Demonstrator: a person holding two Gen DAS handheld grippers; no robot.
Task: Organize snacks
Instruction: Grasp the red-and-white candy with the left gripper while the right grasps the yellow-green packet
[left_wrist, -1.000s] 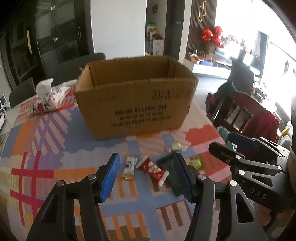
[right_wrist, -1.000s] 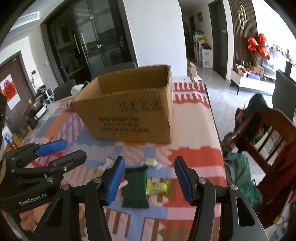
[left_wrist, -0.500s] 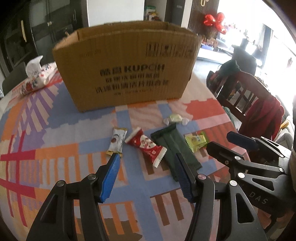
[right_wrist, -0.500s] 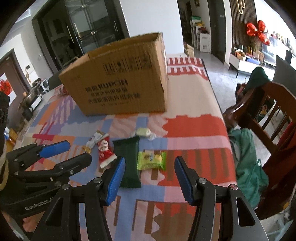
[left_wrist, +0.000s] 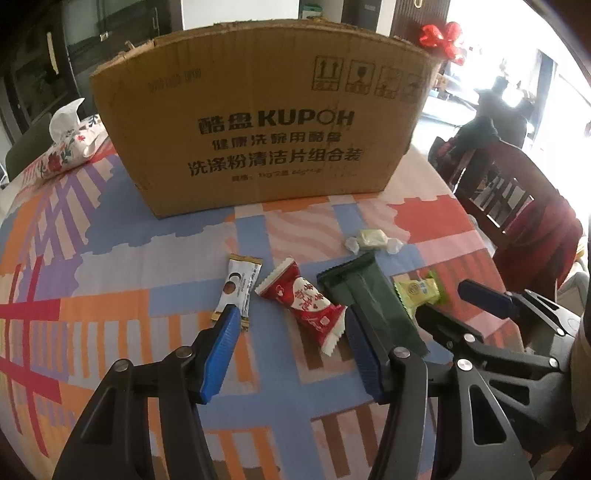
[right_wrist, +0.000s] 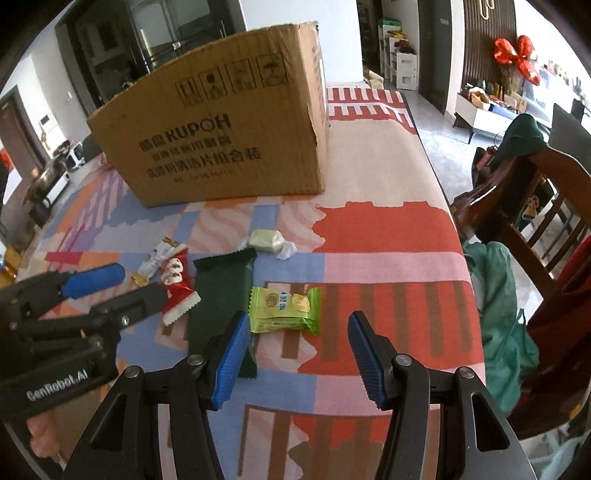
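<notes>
Patchwork-print tablecloth (left_wrist: 122, 266) across the whole surface, dropping away at 3 o'clock beside a wooden chair (right_wrist: 546, 206).

Cardboard box (left_wrist: 258, 122) at 12 o'clock, printed side facing both cameras, interior hidden. Tissue pack (left_wrist: 70, 144) at 10 o'clock in the left wrist view, partly behind the box's corner.

Five snacks in a loose row in front of the box, all flat on the cloth:
- white sachet (left_wrist: 238, 290), lower end hidden behind a blue pad
- red wrapper (left_wrist: 304, 301), just beside it
- dark green packet (left_wrist: 369, 295), near end cut off by gripper parts in both views
- pale twist-wrapped sweet (left_wrist: 371, 240), touching or nearly touching the green packet's far end; hard to tell which
- lime-green packet (right_wrist: 284, 308), printed text too small to read

Left gripper (left_wrist: 288, 338) held over the red wrapper, jaws parted, nothing between the pads. Right gripper (right_wrist: 295, 345) over the lime-green packet, jaws likewise parted and holding nothing. Whether either touches the cloth: cannot tell.

Bare cloth at 3 o'clock of the lime-green packet, out to the table edge.
</notes>
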